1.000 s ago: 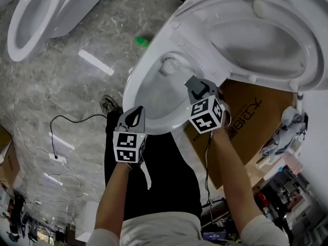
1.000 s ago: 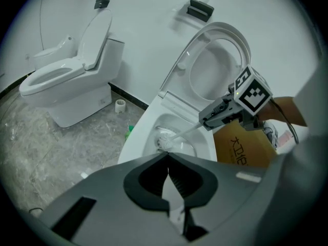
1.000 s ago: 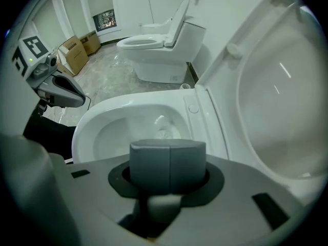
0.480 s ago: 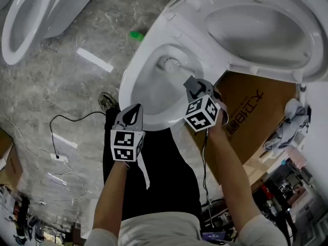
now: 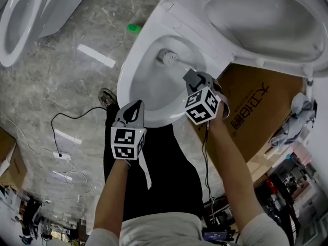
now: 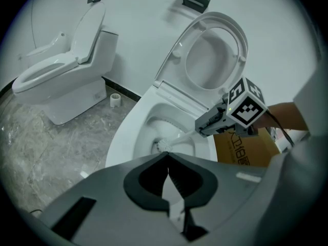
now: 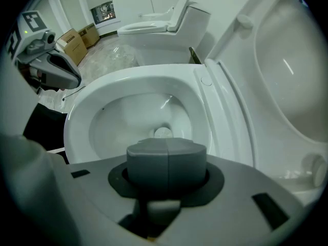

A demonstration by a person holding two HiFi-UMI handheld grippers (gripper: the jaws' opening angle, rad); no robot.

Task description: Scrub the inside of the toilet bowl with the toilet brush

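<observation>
A grey marbled floor (image 5: 56,81) is seen, streaked with pale reflections; a thin black cable (image 5: 72,118) is trailed across it; a second toilet (image 6: 61,70) is set against the plain white wall (image 6: 143,24); a cardboard box (image 5: 256,111) is stood on the floor.

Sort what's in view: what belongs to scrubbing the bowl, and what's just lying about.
For the job: toilet bowl; toilet brush; right gripper, shut on the brush.
Lying about: second toilet; cardboard box; cable on the floor; small green object.
</observation>
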